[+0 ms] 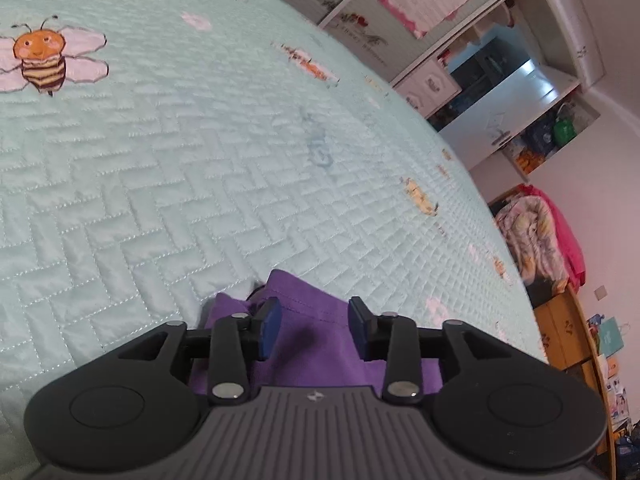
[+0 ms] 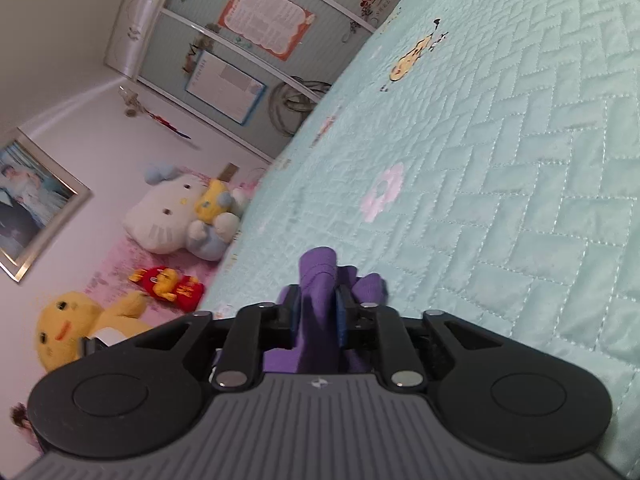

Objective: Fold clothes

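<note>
A purple garment (image 1: 320, 360) lies on the mint quilted bedspread (image 1: 200, 168). In the left wrist view my left gripper (image 1: 316, 326) hovers just over its edge. Its blue pads (image 1: 270, 330) stand well apart, and the cloth lies flat below them, untouched. In the right wrist view a bunched fold of the same purple garment (image 2: 318, 268) stands up between the blue pads (image 2: 341, 316) of my right gripper (image 2: 318, 314). The fold fills the narrow gap and both pads touch it. Most of the garment is hidden under the gripper bodies.
The bedspread (image 2: 500, 160) has bee and flower prints. Plush toys (image 2: 176, 212) sit by the bed's left edge on pink bedding. A wardrobe with posters (image 1: 428, 0) and a desk (image 1: 520, 92) stand beyond the far edge, and a clothes pile (image 1: 536, 232) lies to the right.
</note>
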`<state>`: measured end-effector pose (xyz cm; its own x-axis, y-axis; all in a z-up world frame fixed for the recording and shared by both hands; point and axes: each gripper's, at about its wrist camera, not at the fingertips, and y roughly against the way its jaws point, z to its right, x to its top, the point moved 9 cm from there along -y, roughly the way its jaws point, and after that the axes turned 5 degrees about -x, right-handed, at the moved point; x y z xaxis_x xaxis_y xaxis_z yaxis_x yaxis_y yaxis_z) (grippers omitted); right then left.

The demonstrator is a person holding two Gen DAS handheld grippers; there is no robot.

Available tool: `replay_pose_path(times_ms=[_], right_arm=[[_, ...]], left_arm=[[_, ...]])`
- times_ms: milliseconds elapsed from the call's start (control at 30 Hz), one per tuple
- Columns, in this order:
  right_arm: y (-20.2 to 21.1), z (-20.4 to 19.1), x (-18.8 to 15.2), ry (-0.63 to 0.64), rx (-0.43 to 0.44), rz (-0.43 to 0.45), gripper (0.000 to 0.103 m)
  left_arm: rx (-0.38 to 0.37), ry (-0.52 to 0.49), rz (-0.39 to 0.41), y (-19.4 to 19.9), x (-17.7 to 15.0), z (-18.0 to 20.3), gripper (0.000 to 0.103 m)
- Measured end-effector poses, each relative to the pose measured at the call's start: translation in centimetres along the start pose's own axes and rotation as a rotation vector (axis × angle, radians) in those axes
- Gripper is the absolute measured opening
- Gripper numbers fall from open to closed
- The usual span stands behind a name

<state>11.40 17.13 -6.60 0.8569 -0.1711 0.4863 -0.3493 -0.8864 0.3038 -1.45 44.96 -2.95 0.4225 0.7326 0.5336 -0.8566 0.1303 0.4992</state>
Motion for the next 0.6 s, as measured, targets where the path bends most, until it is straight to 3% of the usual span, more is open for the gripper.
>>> replay_pose_path(times_ms=[267,467,600], right_arm=[[0.2,-0.1,0.0,-0.002,0.018,0.0,0.027],[0.2,0.1,0.1,-0.008,0.023,-0.001,0.027],[0.2,0.1,0.1,-0.004,0.024,-0.001,0.027]], left_arm=[[0.01,0.035,0.039,1.2,0.2,-0.7,0.045],[0.057,0.01,-0.002,0.9,-0.3,-1.0,0.044],[0.041,0.002,-0.023,0.7,-0.5,-1.0,0.044]])
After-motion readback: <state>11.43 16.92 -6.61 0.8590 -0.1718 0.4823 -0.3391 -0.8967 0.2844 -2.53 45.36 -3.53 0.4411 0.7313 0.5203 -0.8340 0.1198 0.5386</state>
